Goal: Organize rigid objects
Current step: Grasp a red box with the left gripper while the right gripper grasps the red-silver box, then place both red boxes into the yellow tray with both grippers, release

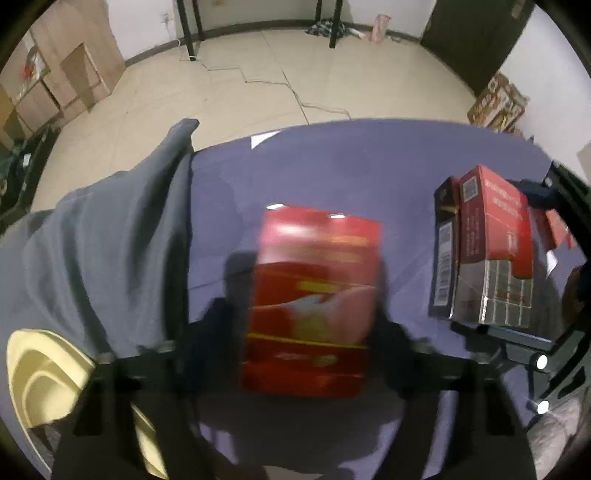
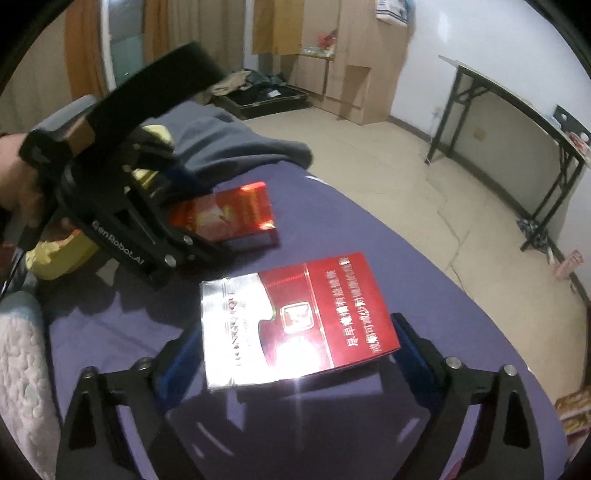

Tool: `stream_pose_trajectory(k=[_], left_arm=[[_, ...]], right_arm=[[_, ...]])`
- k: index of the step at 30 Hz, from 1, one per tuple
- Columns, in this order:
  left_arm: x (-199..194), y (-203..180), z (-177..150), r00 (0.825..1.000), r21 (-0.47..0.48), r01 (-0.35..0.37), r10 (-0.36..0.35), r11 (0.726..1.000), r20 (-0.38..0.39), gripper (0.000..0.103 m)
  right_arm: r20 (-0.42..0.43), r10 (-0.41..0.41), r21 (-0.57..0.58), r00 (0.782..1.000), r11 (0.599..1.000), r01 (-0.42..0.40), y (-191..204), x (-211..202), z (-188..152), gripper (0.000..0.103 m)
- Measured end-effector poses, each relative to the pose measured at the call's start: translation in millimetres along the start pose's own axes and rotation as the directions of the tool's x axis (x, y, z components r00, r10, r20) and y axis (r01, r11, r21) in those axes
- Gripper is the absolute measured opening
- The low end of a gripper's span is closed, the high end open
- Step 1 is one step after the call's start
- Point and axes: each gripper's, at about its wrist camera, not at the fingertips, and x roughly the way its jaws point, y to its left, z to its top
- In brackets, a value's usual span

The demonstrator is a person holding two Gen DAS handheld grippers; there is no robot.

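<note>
Closest to the right wrist camera, the right gripper [image 2: 299, 350] clamps a red and silver box [image 2: 295, 325] between its two black fingers, one pressed against each long side. The box carries white Chinese text on its red half. In the left wrist view this box [image 1: 495, 251] stands upright, with a darker box [image 1: 445, 254] pressed against its side.

The left gripper [image 1: 310, 332] is closed on a red box [image 1: 314, 299], blurred in its own view – its fingers sit against both sides. In the right wrist view the same red box [image 2: 229, 214] lies just above the purple cloth [image 2: 369, 229], just beyond the red and silver box.

To the left of the red box, a grey garment [image 1: 110, 236] is draped over the surface, and a pale yellow container [image 1: 44, 373] sits at the near left edge.

Farther off lie a cracked beige floor [image 1: 258, 81], black table legs [image 1: 192, 33] and cardboard boxes [image 1: 74, 66] against the wall.
</note>
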Motion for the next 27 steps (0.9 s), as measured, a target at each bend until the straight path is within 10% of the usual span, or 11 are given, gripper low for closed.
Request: stream_pose_trajectory(k=[12, 27], left_arm=[[-88, 24, -33, 0.989, -0.131, 0.066, -0.047, 0.989, 0.142, 0.058], [-157, 183, -135, 0.982, -0.382, -0.152, 0.182, 0.912, 0.045, 0.058]], right_arm=[[0.098, -0.083, 0.163, 0.992, 0.984, 0.066, -12, -61, 3, 0.093], [-0.016, 0.123, -0.220, 0.992, 0.968, -0.123, 267, -4, 94, 0.093]])
